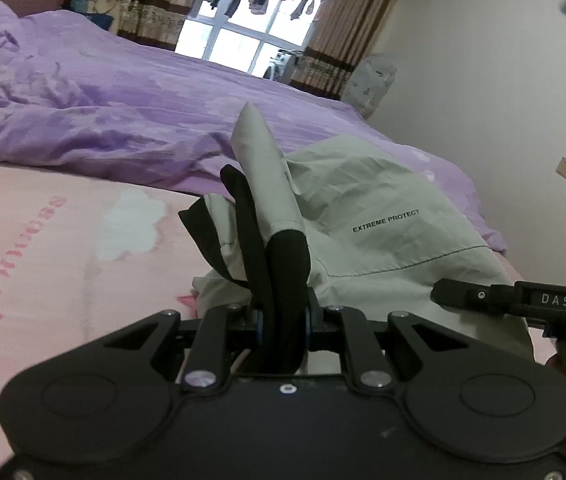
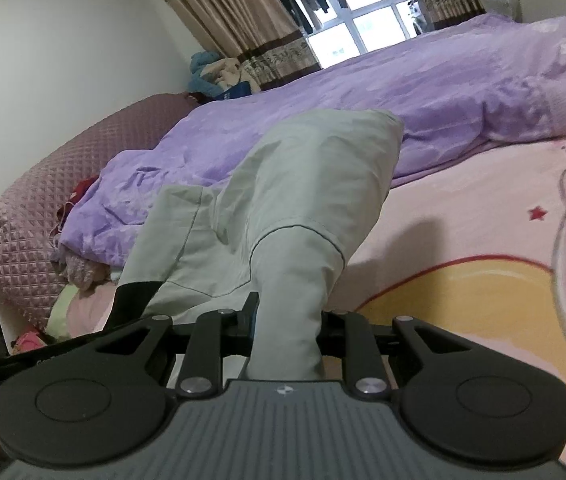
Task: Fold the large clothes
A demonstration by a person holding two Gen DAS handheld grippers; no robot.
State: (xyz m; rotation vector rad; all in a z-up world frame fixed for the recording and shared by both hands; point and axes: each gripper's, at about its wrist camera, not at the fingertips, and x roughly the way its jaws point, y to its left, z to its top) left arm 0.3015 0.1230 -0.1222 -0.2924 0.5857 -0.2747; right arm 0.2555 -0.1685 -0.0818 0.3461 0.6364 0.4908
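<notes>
The fingertips of both grippers are buried in cloth, so the pads themselves stay hidden. The left gripper [image 1: 281, 280] is clamped on a bunched edge of the pale grey-green jacket [image 1: 383, 216], black trim and lining wrapped right over its fingers, with a stiff peak of fabric poking up beyond them. The right gripper [image 2: 287, 320] is pinched on another fold of the same jacket [image 2: 303, 184], cloth swallowing the gap between its fingers. The rest of the garment droops ahead of and below both sets of fingers onto the pink bedsheet [image 1: 63, 248]. One jacket, two grippers, one purple quilt [image 1: 123, 92] heaped past the fingers. One window [image 2: 363, 20] sits behind, with washing hung across it, too blurred to count. At the right edge, the other gripper's arm [image 1: 503, 300] is cut off, a hand only partly showing.
</notes>
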